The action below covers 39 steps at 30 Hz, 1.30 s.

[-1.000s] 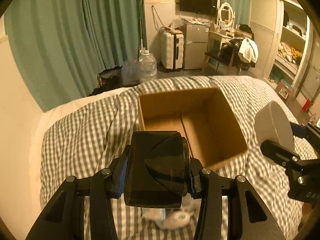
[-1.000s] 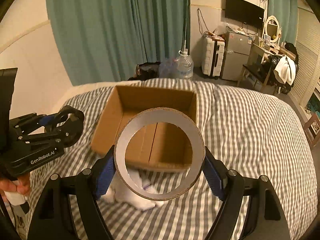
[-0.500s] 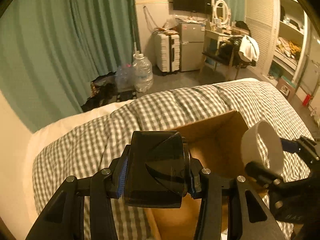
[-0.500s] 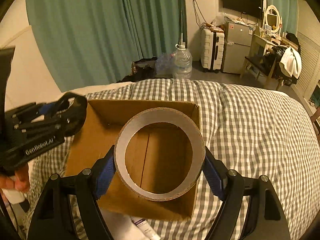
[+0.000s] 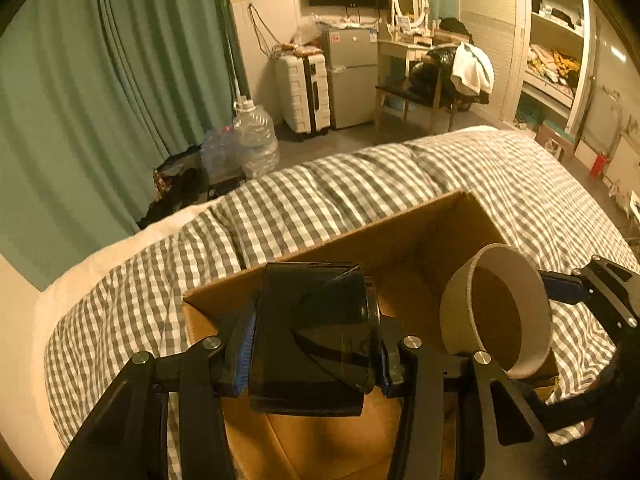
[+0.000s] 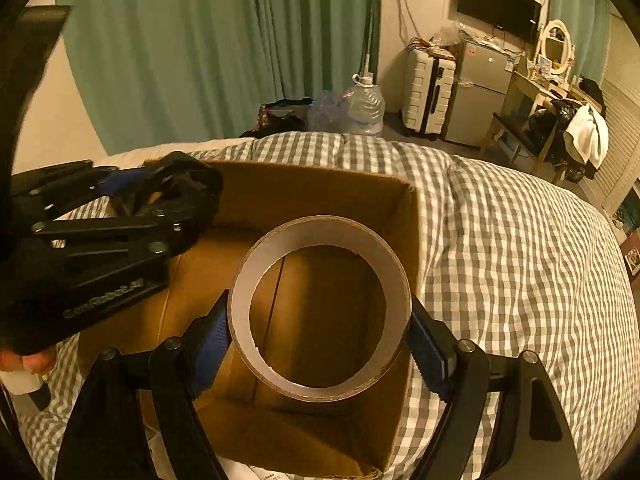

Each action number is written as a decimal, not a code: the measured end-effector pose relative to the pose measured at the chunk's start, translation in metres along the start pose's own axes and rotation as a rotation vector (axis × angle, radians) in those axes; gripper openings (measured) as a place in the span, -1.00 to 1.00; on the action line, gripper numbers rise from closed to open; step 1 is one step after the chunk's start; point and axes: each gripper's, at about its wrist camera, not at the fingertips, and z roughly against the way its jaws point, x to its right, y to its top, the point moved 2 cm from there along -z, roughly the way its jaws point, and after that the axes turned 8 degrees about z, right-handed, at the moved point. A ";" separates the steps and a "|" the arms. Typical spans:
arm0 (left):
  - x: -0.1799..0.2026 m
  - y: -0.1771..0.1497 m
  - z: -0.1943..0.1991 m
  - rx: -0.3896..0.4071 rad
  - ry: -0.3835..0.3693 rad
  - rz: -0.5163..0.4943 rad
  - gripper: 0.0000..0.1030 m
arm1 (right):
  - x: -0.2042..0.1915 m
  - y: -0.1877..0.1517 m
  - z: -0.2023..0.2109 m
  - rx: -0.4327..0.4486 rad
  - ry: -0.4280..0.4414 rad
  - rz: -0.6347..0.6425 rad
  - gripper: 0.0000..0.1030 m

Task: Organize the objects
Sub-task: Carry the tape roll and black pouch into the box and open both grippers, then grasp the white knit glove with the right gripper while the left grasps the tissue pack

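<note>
From your left wrist camera, your left gripper (image 5: 314,340) is clamped on a dark, smoky translucent container (image 5: 312,336), its blue pads pressing both sides. You are holding it above the near left part of an open cardboard box (image 5: 404,236), which sits on a bed covered in a grey and white checked duvet (image 5: 304,204). To the right, your right gripper (image 5: 516,316) pinches a cardboard tape roll (image 5: 460,312), also over the box. Behind the bed are green curtains (image 5: 100,92), a large water bottle (image 5: 256,136), a white suitcase (image 5: 304,92) and a small fridge (image 5: 352,76).

From your right wrist camera, your right gripper (image 6: 320,336) grips the tape roll (image 6: 240,300) by its outer wall, one blue pad on each side. The roll faces the camera, so you look through its hole at the bare brown box floor. The roll hangs over the right half of the cardboard box (image 6: 304,192). At the left, your left gripper (image 6: 164,200) reaches over the box's left edge; its load appears only as a dark, blurred shape here. A fingertip (image 6: 28,360) shows at the lower left edge. White items lie on the checked duvet (image 6: 520,260) just below the box's near wall; they are too cut off to identify.
</note>
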 end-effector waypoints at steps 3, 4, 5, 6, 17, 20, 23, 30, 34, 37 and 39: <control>-0.002 0.001 0.001 -0.007 -0.003 0.012 -0.03 | -0.003 -0.003 0.004 0.008 0.015 -0.009 0.58; -0.002 0.001 0.003 -0.007 -0.008 0.021 0.11 | -0.005 -0.004 0.005 0.001 0.024 -0.012 0.71; -0.004 0.002 0.006 -0.006 -0.016 0.032 0.21 | -0.006 -0.005 0.007 -0.005 0.027 -0.014 0.76; -0.005 0.003 0.010 0.001 -0.021 0.044 0.44 | -0.008 -0.005 0.011 -0.003 0.020 -0.008 0.77; -0.024 0.011 0.101 0.115 0.035 0.110 0.68 | -0.025 -0.005 0.088 0.053 -0.043 0.017 0.79; -0.031 0.011 0.138 0.161 0.043 0.145 0.87 | -0.029 0.000 0.122 0.092 -0.058 0.009 0.82; -0.036 0.006 0.172 0.214 0.053 0.159 0.94 | -0.031 0.005 0.155 0.143 -0.098 0.000 0.95; -0.039 -0.022 0.232 0.277 0.109 0.149 1.00 | -0.052 -0.006 0.214 0.211 -0.111 0.014 0.98; -0.037 -0.045 0.245 0.281 0.126 0.140 1.00 | -0.057 -0.014 0.234 0.235 -0.138 0.016 0.98; -0.035 -0.058 0.248 0.282 0.133 0.139 1.00 | -0.060 -0.022 0.242 0.241 -0.127 0.003 0.98; -0.036 -0.068 0.250 0.282 0.136 0.148 1.00 | -0.060 -0.026 0.244 0.246 -0.116 -0.009 0.98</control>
